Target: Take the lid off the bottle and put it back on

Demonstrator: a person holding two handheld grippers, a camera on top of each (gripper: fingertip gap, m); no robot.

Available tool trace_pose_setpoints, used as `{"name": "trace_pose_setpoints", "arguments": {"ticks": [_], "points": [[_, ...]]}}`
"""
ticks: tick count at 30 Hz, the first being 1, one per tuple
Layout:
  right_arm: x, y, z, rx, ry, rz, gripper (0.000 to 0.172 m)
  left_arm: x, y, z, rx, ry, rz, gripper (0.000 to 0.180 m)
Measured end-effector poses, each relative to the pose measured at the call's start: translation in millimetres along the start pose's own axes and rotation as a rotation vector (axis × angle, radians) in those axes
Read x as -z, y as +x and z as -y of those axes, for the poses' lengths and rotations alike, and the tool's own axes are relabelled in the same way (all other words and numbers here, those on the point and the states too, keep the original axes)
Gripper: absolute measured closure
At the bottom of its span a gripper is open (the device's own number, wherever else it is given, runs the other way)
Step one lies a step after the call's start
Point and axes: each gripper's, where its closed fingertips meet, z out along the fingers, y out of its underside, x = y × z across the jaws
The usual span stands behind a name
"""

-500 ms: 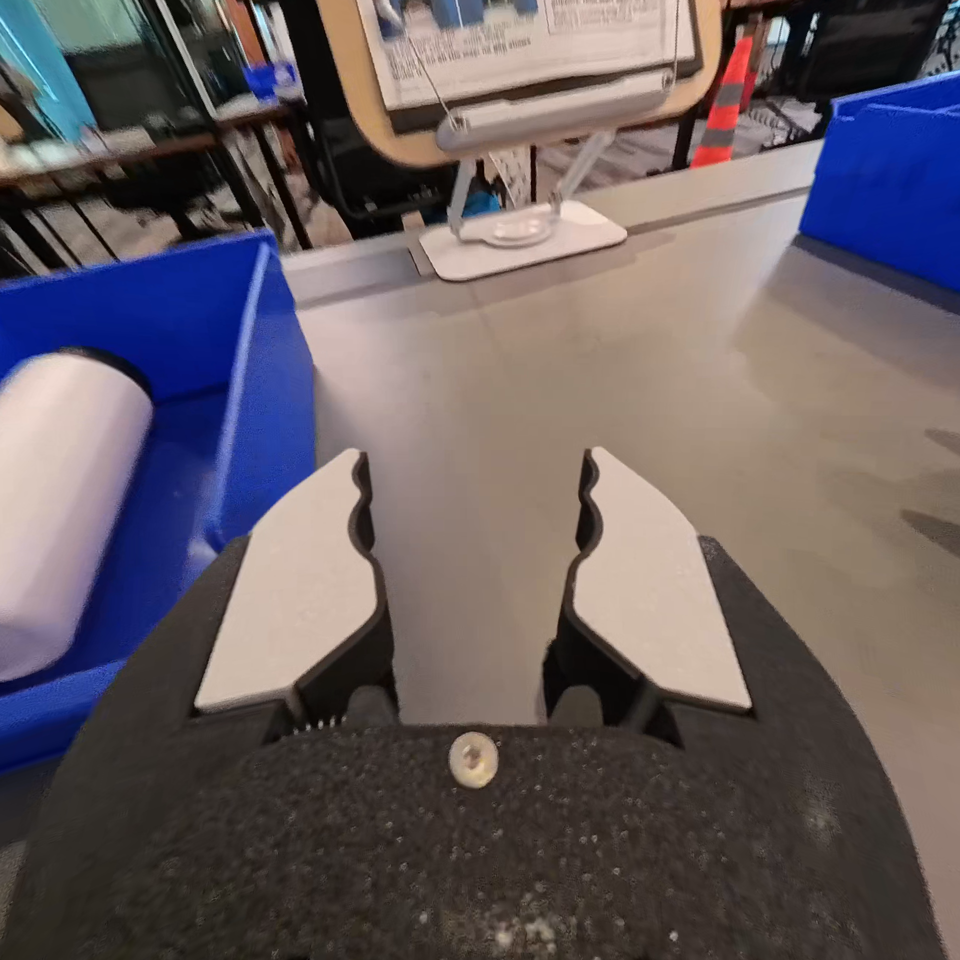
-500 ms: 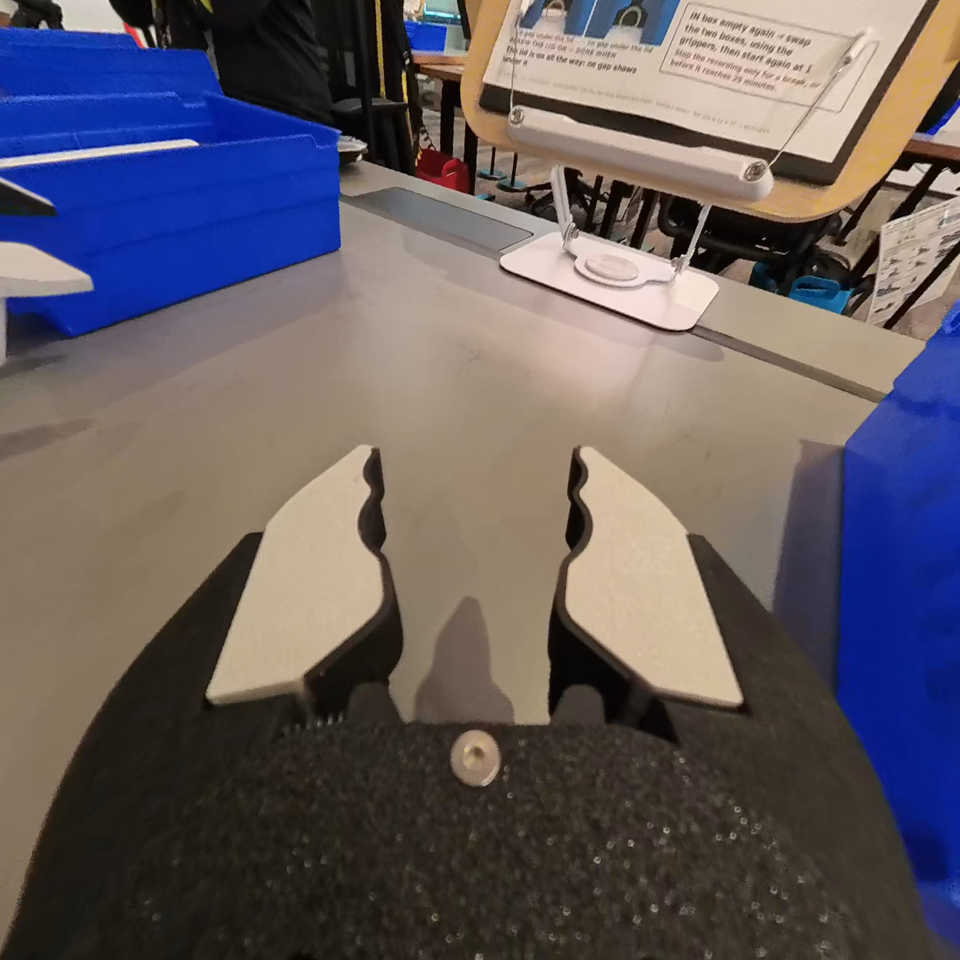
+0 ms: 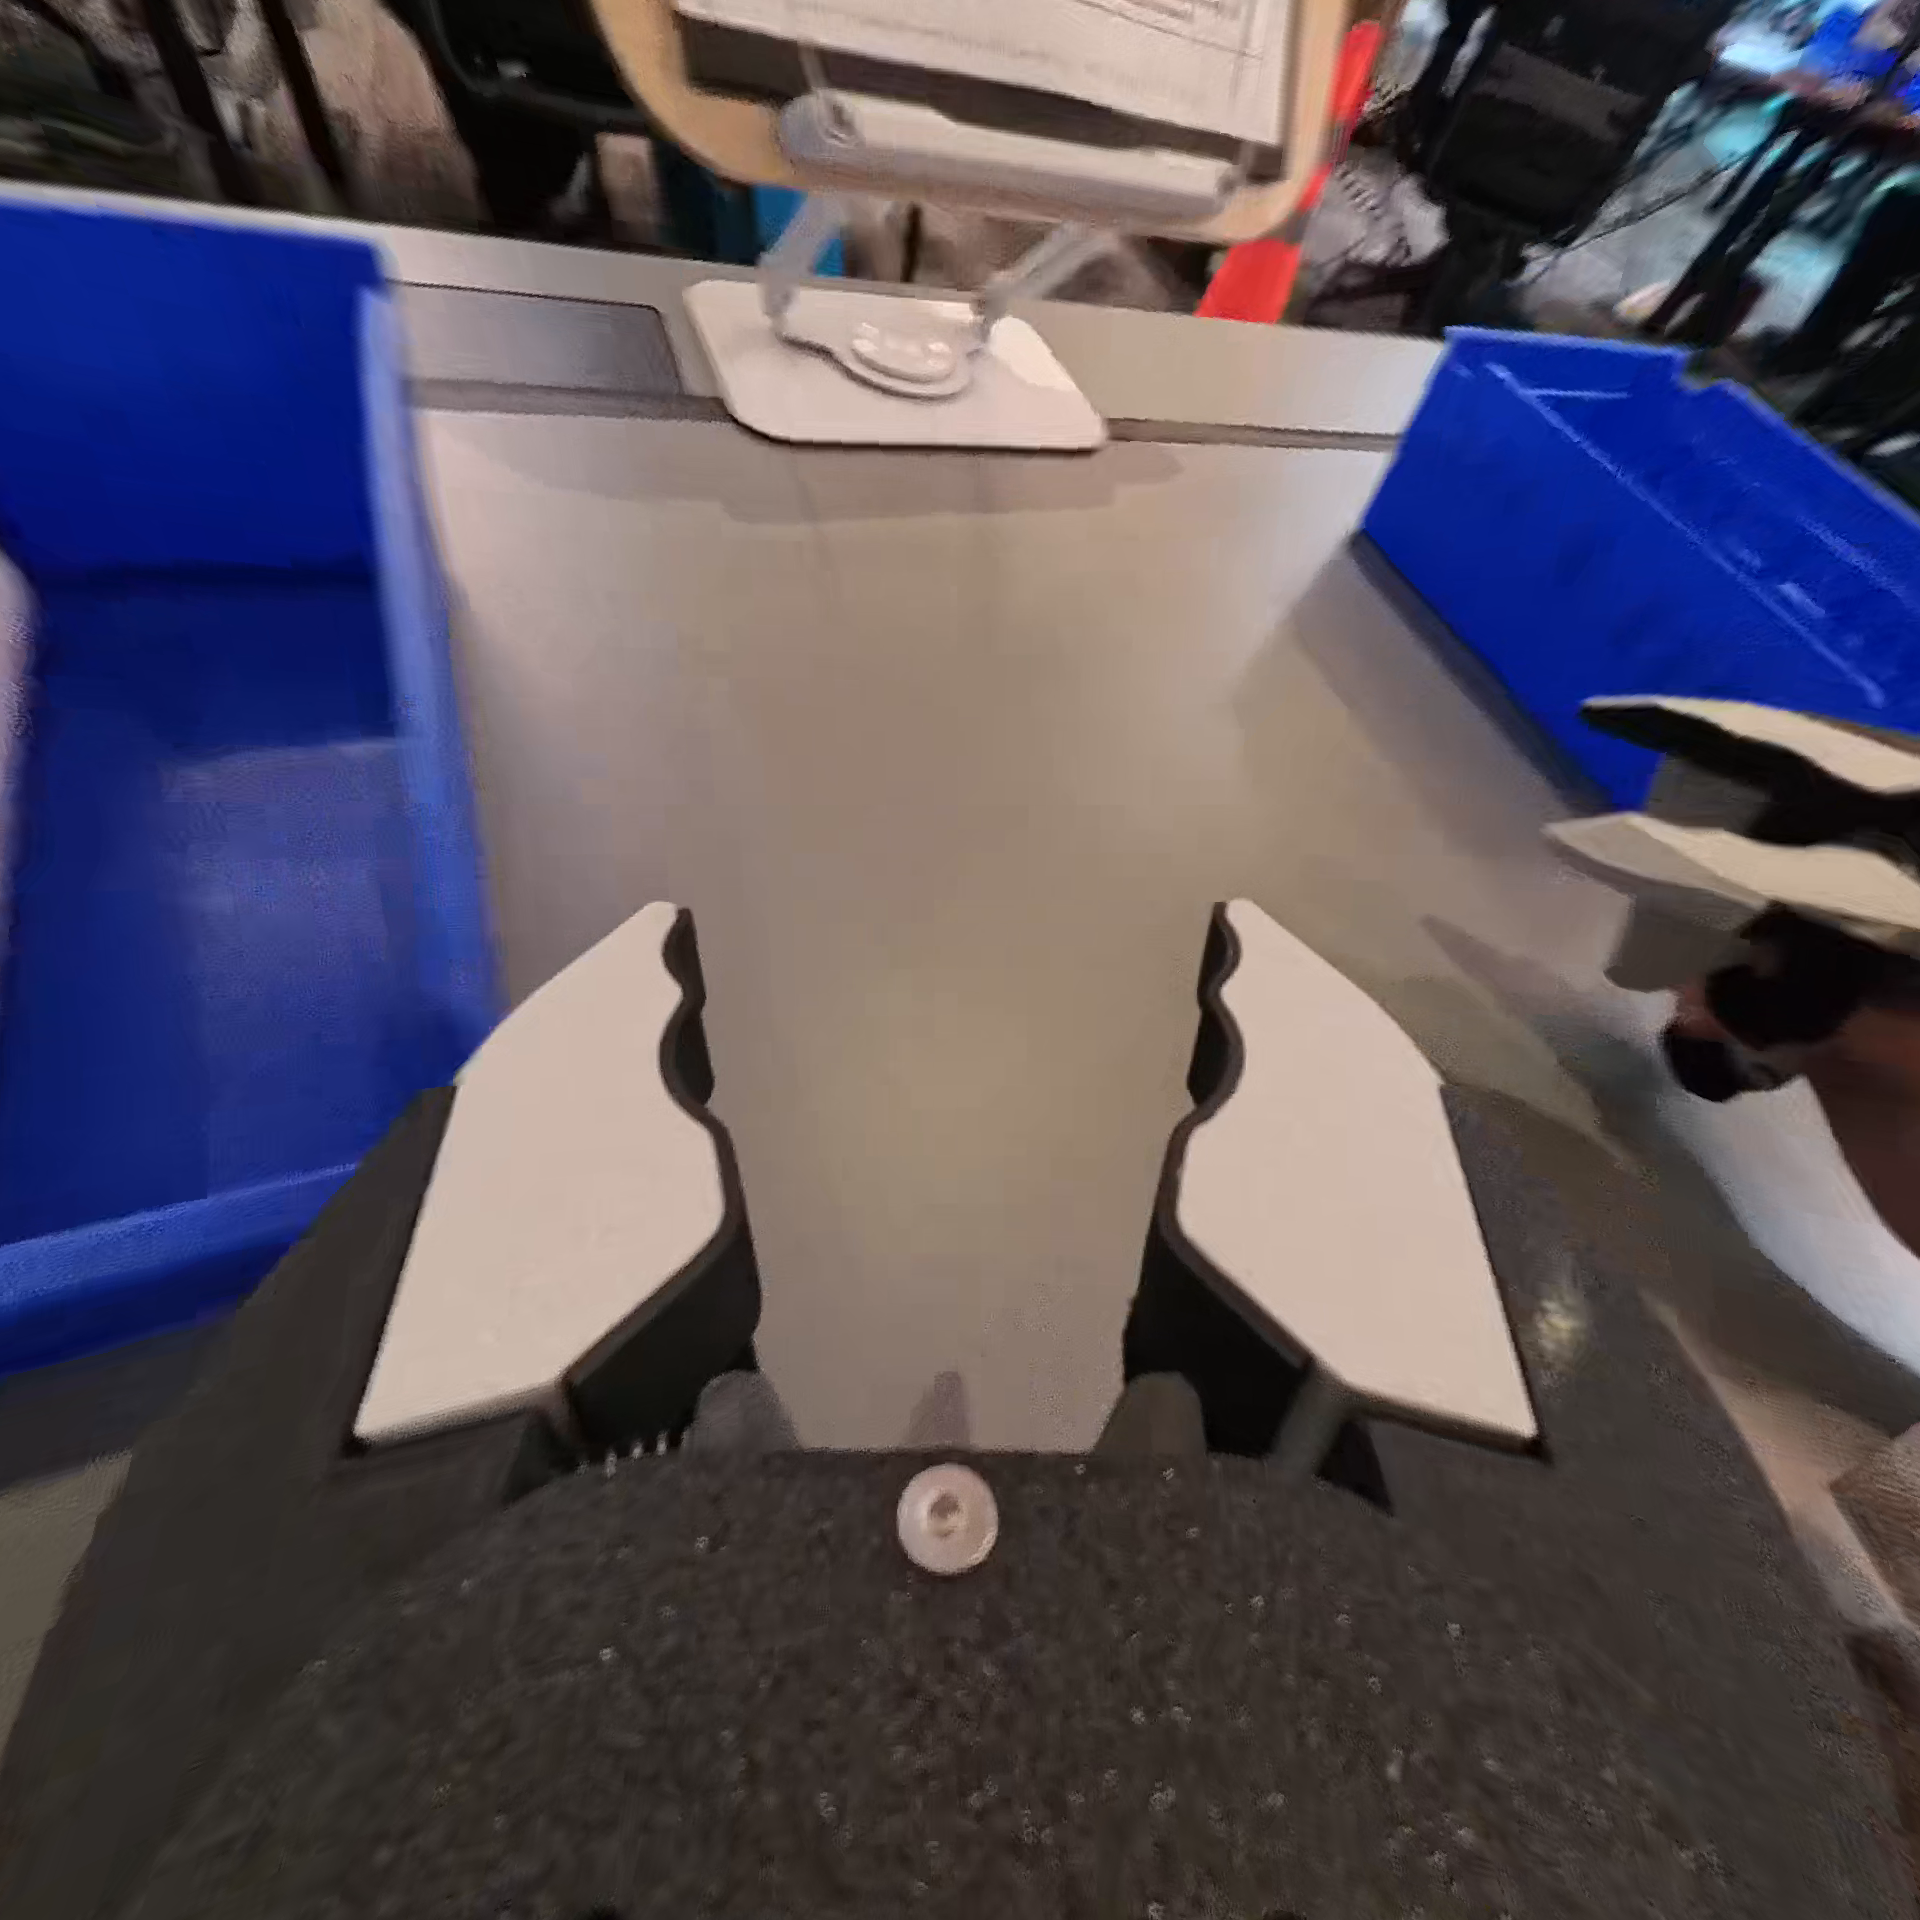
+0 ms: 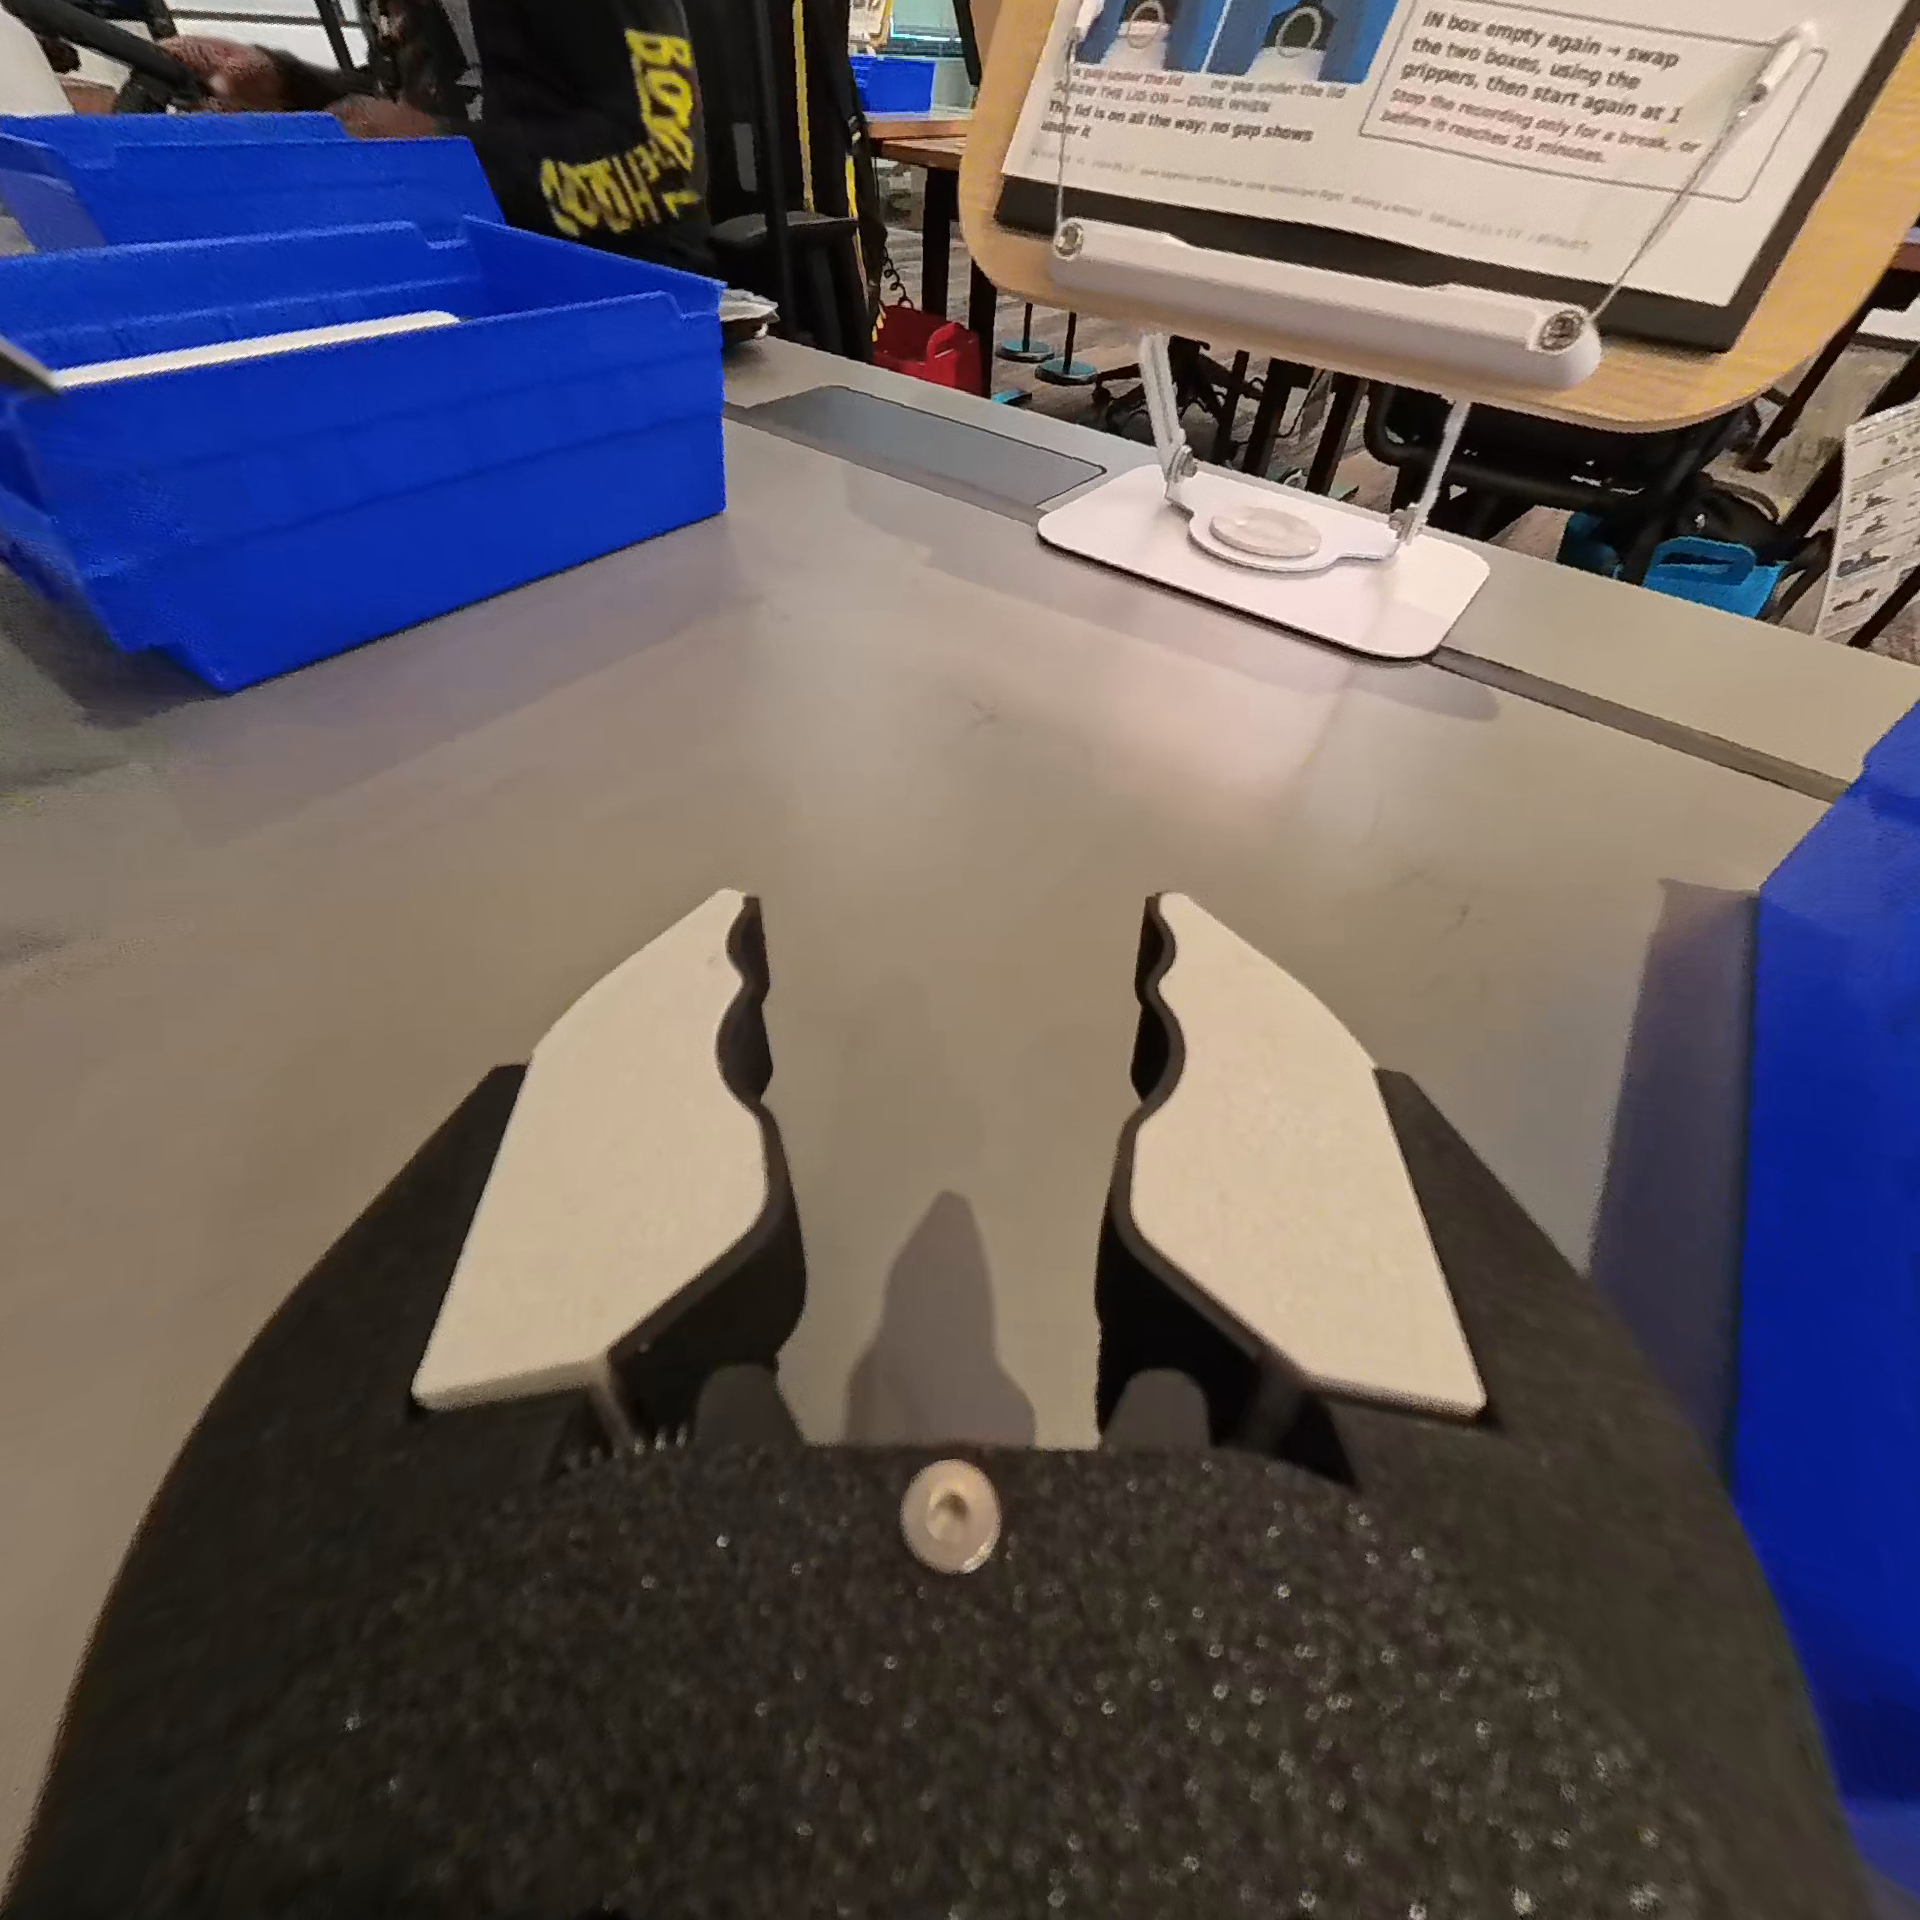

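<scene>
Left wrist view: the left gripper (image 3: 951, 935) hangs over bare grey table (image 3: 935, 675), fingers spread wide, nothing between them. A blue bin (image 3: 208, 727) sits to its left; a white sliver at the frame's left edge may be the bottle (image 3: 12, 727), too blurred to confirm. The right gripper (image 4: 951, 925), also released and bare, has a second blue bin (image 4: 1849, 1143) just to its right. A document stand (image 4: 1262, 566) lies ahead of both.

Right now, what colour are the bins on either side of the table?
Both bins are bright blue. The left one shows best in the right wrist view.
</scene>
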Motion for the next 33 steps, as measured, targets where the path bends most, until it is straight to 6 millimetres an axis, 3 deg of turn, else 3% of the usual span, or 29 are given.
{"name": "trace_pose_setpoints", "arguments": {"ticks": [2, 5, 10, 13, 18, 25, 29, 33], "points": [[0, -1, -1, 0.016, -0.006, 0.006, 0.104, 13, -36, 23, -0.03, -0.102, 0.081, 0.084], [-2, -3, -1, 0.009, -0.002, 0.03, 0.104, 11, -102, 52, -0.06, -0.286, 0.179, 0.09], [-4, -4, -1, -0.028, -0.003, 0.063, 0.104, -35, -197, 74, -0.003, -0.539, 0.335, 0.092], [-4, -6, -2, -0.028, -0.005, 0.071, 0.104, -64, -229, 73, 0.08, -0.66, 0.376, 0.087], [-4, -10, -2, -0.009, -0.007, 0.084, 0.104, -100, -252, 57, 0.117, -0.812, 0.421, 0.082], [-3, -11, -4, -0.004, -0.016, 0.092, 0.104, -109, -274, 26, 0.115, -0.888, 0.496, 0.082], [-4, -11, -5, -0.012, -0.019, 0.097, 0.104, -111, -275, 15, 0.106, -0.9, 0.485, 0.07], [-5, -14, -5, -0.01, -0.023, 0.107, 0.104, -115, -275, 11, 0.102, -0.946, 0.424, 0.082]]}}
